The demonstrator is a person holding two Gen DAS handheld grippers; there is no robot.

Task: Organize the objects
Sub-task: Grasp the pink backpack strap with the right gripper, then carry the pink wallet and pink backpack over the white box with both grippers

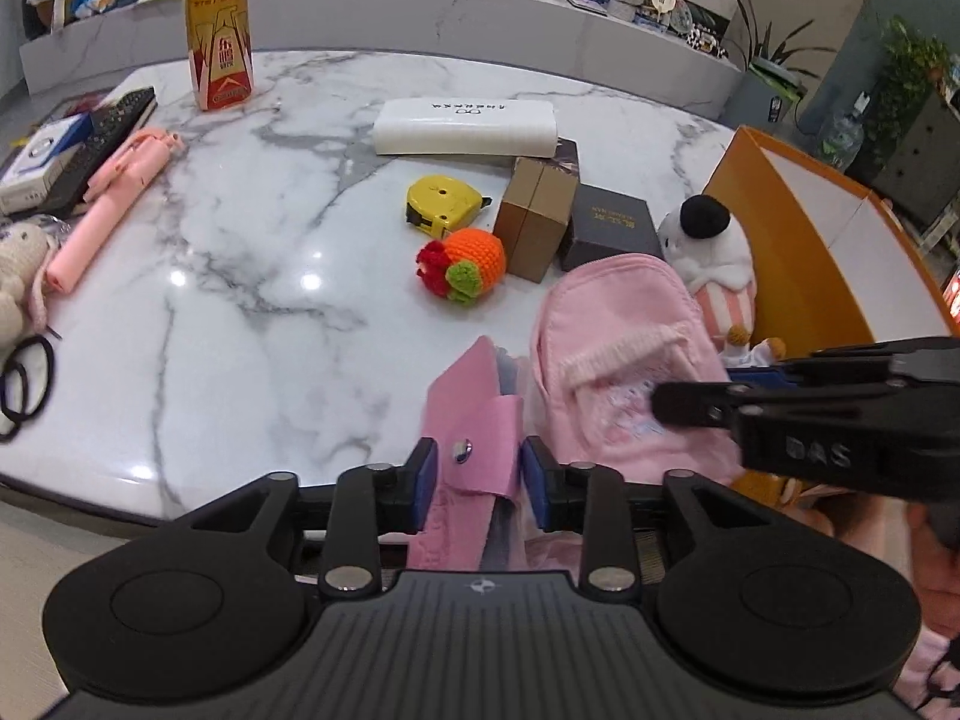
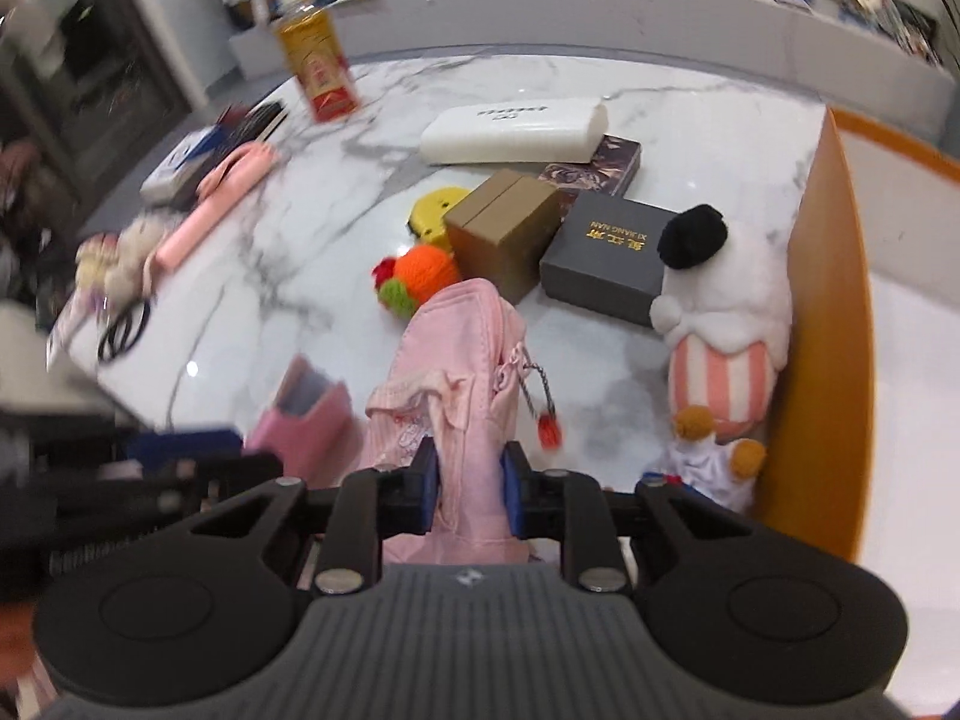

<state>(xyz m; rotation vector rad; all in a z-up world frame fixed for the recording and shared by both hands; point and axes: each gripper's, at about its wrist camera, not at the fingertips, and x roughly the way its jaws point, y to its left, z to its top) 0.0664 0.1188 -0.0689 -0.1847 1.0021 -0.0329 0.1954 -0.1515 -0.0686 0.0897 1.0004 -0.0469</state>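
A pink snap-button wallet (image 1: 474, 420) stands upright between the blue pads of my left gripper (image 1: 480, 480) at the marble table's near edge. It fills the gap from pad to pad, so this gripper is shut on it. To its right is a soft pink pouch (image 1: 618, 330) with a zipper pull. My right gripper (image 2: 468, 480) is shut on the pouch's (image 2: 462, 360) fabric and holds it up off the table. From the left wrist view, the right gripper's black fingers (image 1: 690, 408) reach in over the pouch. The wallet (image 2: 306, 414) also shows left of the pouch.
An orange-walled box (image 1: 798, 228) stands at the right with a white plush toy (image 1: 714, 240) against it. Mid-table lie a grey box (image 1: 612, 228), brown box (image 1: 534, 210), yellow tape measure (image 1: 441, 204), crocheted orange (image 1: 468, 264) and white case (image 1: 468, 126). A bottle (image 1: 219, 36), pink stick (image 1: 108, 204) and hair ties (image 1: 24, 384) sit left.
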